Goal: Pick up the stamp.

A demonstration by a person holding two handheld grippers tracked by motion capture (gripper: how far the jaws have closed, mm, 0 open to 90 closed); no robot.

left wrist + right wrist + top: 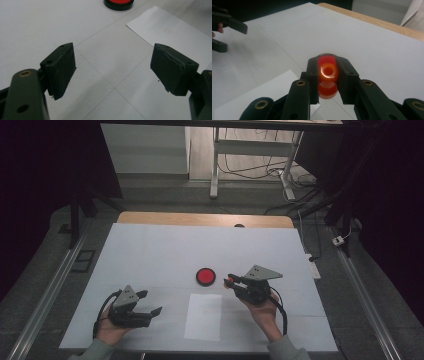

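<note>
right gripper [327, 82]: clamped on orange spool [327, 75], lifted just right of red disc [205, 276] | left gripper [150, 303]: wide, empty, near-left | step: carry spool to disc | tip: keep spool level, lower centred, release only once seated

The desk [150, 250] carries one red disc with a black rim [205, 276] and one white sheet of paper [203, 316]. There are two tongs: the left tongs [150, 303] are empty, and the right tongs [229, 281] hold one orange spool [327, 77].
</note>
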